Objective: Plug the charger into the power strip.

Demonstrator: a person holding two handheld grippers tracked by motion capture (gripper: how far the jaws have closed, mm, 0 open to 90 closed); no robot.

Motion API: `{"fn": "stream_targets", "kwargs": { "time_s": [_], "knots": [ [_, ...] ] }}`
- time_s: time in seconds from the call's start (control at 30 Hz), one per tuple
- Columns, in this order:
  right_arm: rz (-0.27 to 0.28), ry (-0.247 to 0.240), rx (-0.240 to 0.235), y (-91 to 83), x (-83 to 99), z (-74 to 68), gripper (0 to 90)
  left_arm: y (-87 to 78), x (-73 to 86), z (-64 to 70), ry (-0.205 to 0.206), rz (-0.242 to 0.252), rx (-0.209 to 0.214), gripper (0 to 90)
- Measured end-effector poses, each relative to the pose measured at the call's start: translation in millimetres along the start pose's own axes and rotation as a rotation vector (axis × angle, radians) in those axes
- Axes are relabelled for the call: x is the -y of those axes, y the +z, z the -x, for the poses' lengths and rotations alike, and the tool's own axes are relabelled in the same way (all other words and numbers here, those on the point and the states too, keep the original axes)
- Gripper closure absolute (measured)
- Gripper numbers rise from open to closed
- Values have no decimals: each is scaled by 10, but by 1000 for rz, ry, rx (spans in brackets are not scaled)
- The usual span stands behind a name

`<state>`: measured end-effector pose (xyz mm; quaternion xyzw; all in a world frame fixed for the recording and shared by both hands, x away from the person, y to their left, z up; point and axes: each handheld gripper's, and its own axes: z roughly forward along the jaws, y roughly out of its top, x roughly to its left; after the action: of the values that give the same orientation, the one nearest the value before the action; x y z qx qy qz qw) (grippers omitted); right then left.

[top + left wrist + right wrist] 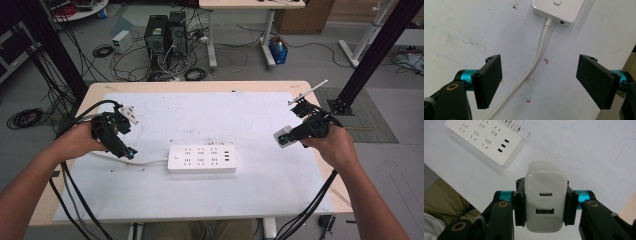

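Note:
A white power strip lies flat in the middle of the white mat, its sockets and USB ports facing up; its corner shows as the power strip in the right gripper view. Its white cable runs left across the mat, passing under my left gripper, which hovers open over it with nothing between the jaws. My left gripper sits left of the strip. My right gripper is raised right of the strip, shut on a white USB charger whose port face points at the camera.
A small white plug adapter lies at the mat's far left, just beyond my left hand. A thin white stick rests near the table's far right corner. The mat covers most of the wooden table. Computers and cables stand on the floor behind.

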<state>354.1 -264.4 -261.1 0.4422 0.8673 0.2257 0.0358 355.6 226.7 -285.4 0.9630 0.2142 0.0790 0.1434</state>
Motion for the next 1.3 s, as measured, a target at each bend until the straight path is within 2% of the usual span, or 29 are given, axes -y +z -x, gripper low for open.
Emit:
{"fn": "stream_targets", "kwargs": {
  "time_s": [0.17,0.23,0.27,0.33,0.53,0.6,0.63,0.83,0.97,1.03,1.07,1.2,1.3],
  "knots": [
    [-6,-34,-11,-5,-17,-49,621,0,-9,18,12,-24,1,210],
    [-8,-58,-15,-4,-36,-70,621,-2,-10,24,24,-33,7,210],
    [-4,-64,-18,-1,-48,-83,621,6,-7,35,17,-27,12,210],
    [-11,-89,-23,3,-79,-106,621,14,-3,32,36,-40,27,210],
    [-16,-198,-35,46,-221,-235,621,64,-6,38,54,-80,32,210],
    [-22,-242,-48,86,-277,-285,621,71,-13,44,50,-78,32,210],
    [-29,-270,-48,115,-311,-307,621,80,-10,50,41,-66,34,210],
    [-73,-405,-55,292,-570,-520,621,114,14,19,57,-79,28,210],
    [-127,-489,-46,462,-728,-678,621,151,3,32,52,-69,27,210],
    [-141,-505,-39,506,-763,-718,621,161,-9,33,67,-76,25,210],
    [-156,-533,-30,599,-827,-789,621,170,-12,36,66,-73,26,210],
    [-185,-581,-21,773,-923,-892,622,200,-1,31,56,-66,33,210],
    [-192,-590,-23,815,-941,-918,622,201,15,8,59,-67,32,210]
  ]
}}
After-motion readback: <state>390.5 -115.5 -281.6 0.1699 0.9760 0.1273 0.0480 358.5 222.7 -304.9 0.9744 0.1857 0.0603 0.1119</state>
